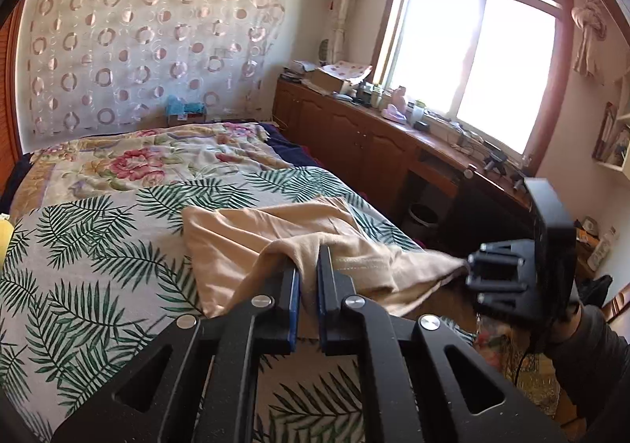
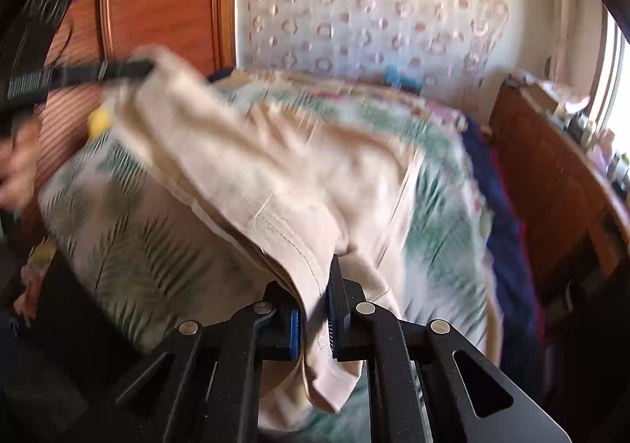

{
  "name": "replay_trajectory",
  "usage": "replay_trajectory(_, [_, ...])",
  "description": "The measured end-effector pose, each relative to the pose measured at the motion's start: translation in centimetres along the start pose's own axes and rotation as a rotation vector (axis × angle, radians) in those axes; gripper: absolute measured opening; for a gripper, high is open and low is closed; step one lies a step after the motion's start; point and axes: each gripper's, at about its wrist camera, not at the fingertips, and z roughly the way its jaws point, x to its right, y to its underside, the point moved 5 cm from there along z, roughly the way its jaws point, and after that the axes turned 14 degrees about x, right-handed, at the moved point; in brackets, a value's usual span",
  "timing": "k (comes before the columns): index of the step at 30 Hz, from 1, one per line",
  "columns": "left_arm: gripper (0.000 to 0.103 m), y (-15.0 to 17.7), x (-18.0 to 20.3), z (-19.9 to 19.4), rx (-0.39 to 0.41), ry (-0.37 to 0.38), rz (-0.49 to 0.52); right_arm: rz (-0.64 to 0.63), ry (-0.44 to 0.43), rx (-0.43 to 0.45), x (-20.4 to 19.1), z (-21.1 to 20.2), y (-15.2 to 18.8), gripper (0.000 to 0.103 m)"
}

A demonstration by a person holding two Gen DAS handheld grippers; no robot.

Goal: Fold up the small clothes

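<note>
A beige garment (image 1: pixel 252 242) lies partly lifted on the bed, held at its near edge by both grippers. In the left wrist view my left gripper (image 1: pixel 308 262) is shut on a bunched fold of it, the cloth draped over the blue pads. To the right, my right gripper (image 1: pixel 469 271) pinches the garment's other corner, past the bed's edge. The right wrist view is blurred: the beige garment (image 2: pixel 244 167) stretches from my right gripper (image 2: pixel 317 285), shut on its hemmed edge, up to my left gripper (image 2: pixel 146 67) at the upper left.
The bed carries a palm-leaf sheet (image 1: pixel 90 246) and a floral quilt (image 1: pixel 138 163) further back. A wooden cabinet (image 1: pixel 354 136) with clutter runs along the right under a bright window (image 1: pixel 472 69). A yellow object (image 2: pixel 96 120) lies at the bed's left edge.
</note>
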Motion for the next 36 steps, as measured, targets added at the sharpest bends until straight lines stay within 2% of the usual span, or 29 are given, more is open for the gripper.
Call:
replay_trajectory(3, [0.008, -0.6, -2.0, 1.3, 0.002, -0.041, -0.012, -0.052, 0.011, 0.035, 0.8, 2.3, -3.7, 0.01])
replay_trajectory(7, [0.008, -1.3, -4.3, 3.4, -0.006, -0.096, -0.018, -0.104, 0.002, 0.041, 1.1, 6.3, -7.0, 0.01])
replay_trajectory(13, [0.008, -1.5, -6.7, 6.9, -0.036, -0.118, -0.007, -0.12, -0.031, 0.001, 1.9, 13.2, -7.4, 0.01])
replay_trajectory(14, [0.011, -1.4, -7.0, 7.4, -0.041, -0.12, 0.0, -0.11, -0.039, -0.004, 2.2, 14.2, -7.4, 0.01])
replay_trajectory(16, [0.019, -1.2, -7.5, 8.1, -0.054, -0.144, 0.016, -0.085, -0.054, -0.015, 3.5, 16.0, -7.1, 0.011])
replay_trajectory(17, [0.03, -1.1, -8.0, 8.4, -0.05, -0.152, 0.023, -0.072, -0.061, -0.019, 3.9, 16.7, -6.9, 0.01])
replay_trajectory(18, [0.046, -1.1, -8.4, 8.4, -0.038, -0.155, 0.025, -0.061, -0.066, -0.023, 4.3, 17.3, -6.7, 0.01])
replay_trajectory(19, [0.051, -1.2, -8.6, 8.4, -0.031, -0.156, 0.026, -0.052, -0.071, -0.027, 4.8, 17.4, -6.7, 0.011])
replay_trajectory(21, [0.068, -1.5, -9.3, 8.3, -0.023, -0.155, 0.021, -0.039, -0.086, -0.037, 5.6, 18.0, -6.5, 0.011])
replay_trajectory(24, [0.072, -1.7, -9.6, 8.6, -0.013, -0.146, 0.017, -0.019, -0.098, -0.045, 6.5, 18.8, -6.5, 0.011])
replay_trajectory(26, [0.072, -1.4, -9.5, 9.2, -0.038, -0.142, 0.029, 0.011, -0.114, -0.046, 7.0, 19.2, -6.9, 0.015])
replay_trajectory(28, [0.072, -0.7, -9.5, 9.8, -0.075, -0.141, 0.036, 0.048, -0.134, -0.044, 7.5, 19.3, -7.6, 0.027])
replay_trajectory(30, [0.072, 0.1, -9.4, 10.4, -0.11, -0.14, 0.042, 0.094, -0.176, -0.014, 8.9, 19.3, -8.8, 0.033])
replay_trajectory(31, [0.072, 0.5, -9.3, 10.6, -0.123, -0.138, 0.047, 0.115, -0.167, -0.004, 9.8, 19.4, -9.4, 0.043])
replay_trajectory(33, [0.072, 1.0, -9.3, 11.0, -0.142, -0.14, 0.059, 0.143, -0.122, -0.004, 11.6, 20.0, -10.1, 0.052])
replay_trajectory(36, [0.072, 1.5, -9.5, 11.7, -0.167, -0.151, 0.065, 0.102, -0.028, -0.032, 13.1, 20.9, -10.3, 0.052])
